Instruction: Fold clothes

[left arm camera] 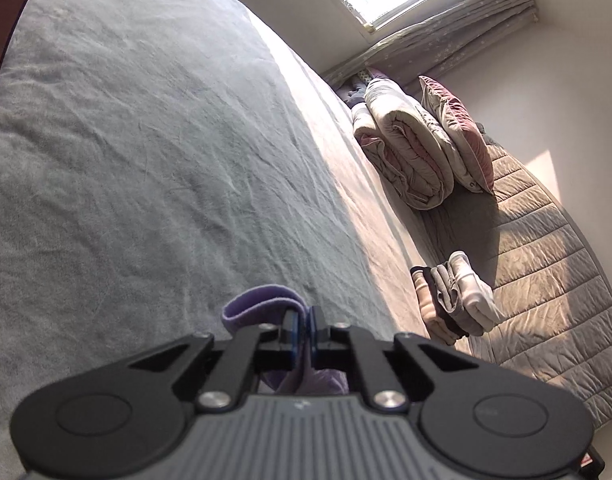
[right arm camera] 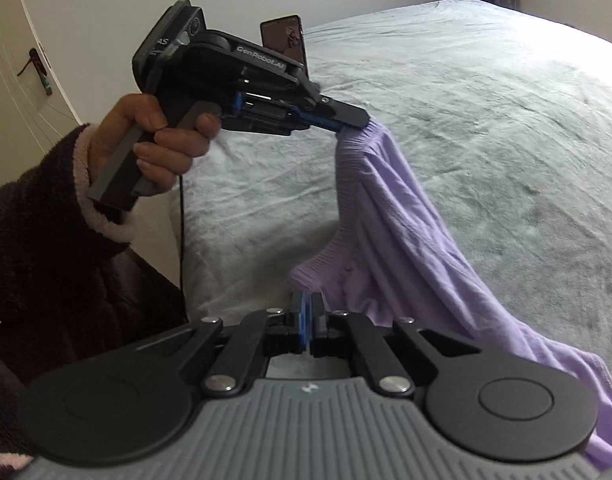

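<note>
A lilac knit garment [right arm camera: 402, 216] hangs in the air over the grey bedspread [right arm camera: 486, 100]. My left gripper [right arm camera: 360, 122] is shut on its ribbed waistband at one end; in the left wrist view the gripper [left arm camera: 304, 322] pinches a lilac band [left arm camera: 257, 300] between its blue pads. My right gripper [right arm camera: 310, 308] is shut on the ribbed band at the other end [right arm camera: 322, 268]. The cloth drapes down and to the right between the two grips, past the right gripper's body.
Grey bedspread [left arm camera: 145, 140] fills the left wrist view. A small stack of folded clothes [left arm camera: 454, 300] lies on a quilted brown mat [left arm camera: 546, 280]. Rolled duvets and a pillow [left arm camera: 422, 140] lie under the window. A door [right arm camera: 29, 60] stands at the left.
</note>
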Action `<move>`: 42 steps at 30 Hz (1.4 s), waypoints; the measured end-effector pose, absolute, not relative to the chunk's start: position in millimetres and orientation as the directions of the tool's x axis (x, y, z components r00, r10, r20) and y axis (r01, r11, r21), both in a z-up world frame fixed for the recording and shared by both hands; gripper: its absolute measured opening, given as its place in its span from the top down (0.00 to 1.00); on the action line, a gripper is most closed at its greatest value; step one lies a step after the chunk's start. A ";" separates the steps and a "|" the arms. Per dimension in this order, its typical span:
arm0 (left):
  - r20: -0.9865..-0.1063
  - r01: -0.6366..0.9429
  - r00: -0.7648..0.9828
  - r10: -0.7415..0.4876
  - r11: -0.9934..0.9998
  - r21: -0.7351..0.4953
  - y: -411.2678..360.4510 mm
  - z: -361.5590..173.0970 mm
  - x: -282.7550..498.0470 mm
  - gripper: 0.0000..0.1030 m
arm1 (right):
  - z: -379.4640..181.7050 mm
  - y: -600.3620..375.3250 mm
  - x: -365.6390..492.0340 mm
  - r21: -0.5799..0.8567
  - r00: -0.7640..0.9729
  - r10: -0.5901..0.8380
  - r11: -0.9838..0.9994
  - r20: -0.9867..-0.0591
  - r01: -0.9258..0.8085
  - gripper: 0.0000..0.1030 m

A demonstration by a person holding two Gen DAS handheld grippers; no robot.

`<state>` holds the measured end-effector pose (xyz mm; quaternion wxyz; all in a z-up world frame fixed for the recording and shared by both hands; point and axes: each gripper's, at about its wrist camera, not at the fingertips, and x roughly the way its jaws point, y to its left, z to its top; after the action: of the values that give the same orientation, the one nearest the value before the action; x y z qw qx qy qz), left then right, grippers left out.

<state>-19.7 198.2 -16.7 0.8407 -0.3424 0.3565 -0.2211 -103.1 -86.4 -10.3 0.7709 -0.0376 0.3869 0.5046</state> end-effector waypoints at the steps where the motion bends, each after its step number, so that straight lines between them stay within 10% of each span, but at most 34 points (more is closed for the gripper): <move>1: -0.432 0.147 0.657 -0.618 0.667 -0.730 197.4 -12.1 -20.0 0.95 | -6.3 -79.2 -105.3 0.349 0.176 0.768 0.466 -0.616 -0.813 0.99; 5: -0.412 0.183 0.676 -0.611 0.681 -0.709 196.4 -3.2 -22.5 0.95 | 6.5 -60.4 -113.9 0.270 0.214 0.775 0.443 -0.595 -0.855 0.98; 13: -0.318 0.429 0.668 -0.673 0.697 -0.574 179.0 8.5 -38.7 0.96 | 16.8 -97.9 -69.3 0.262 0.423 0.723 0.627 -0.546 -0.734 0.51; 24: -0.420 0.700 0.484 -0.768 0.628 -0.342 90.9 -3.9 -68.2 0.95 | 30.5 -144.5 -44.7 0.420 0.445 0.744 0.656 -0.498 -0.628 0.51; 35: -0.513 0.739 0.469 -0.719 0.637 -0.217 39.5 -21.9 -77.1 0.95 | 1.7 -139.2 -40.4 0.410 0.389 0.610 0.773 -0.690 -0.484 0.51; 39: -0.533 0.746 0.473 -0.701 0.641 -0.180 41.5 -23.2 -85.1 0.94 | -14.1 -145.8 -37.2 0.421 0.348 0.576 0.800 -0.740 -0.428 0.88; 42: -0.530 0.721 0.506 -0.681 0.671 -0.173 56.8 -18.6 -89.7 0.79 | -10.5 -152.8 -37.8 0.436 0.379 0.581 0.804 -0.720 -0.404 0.91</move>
<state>-89.7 56.8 -18.6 0.8671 0.0348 0.2892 -0.4041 -37.8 -152.8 -10.5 0.8250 0.0941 0.4704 0.2986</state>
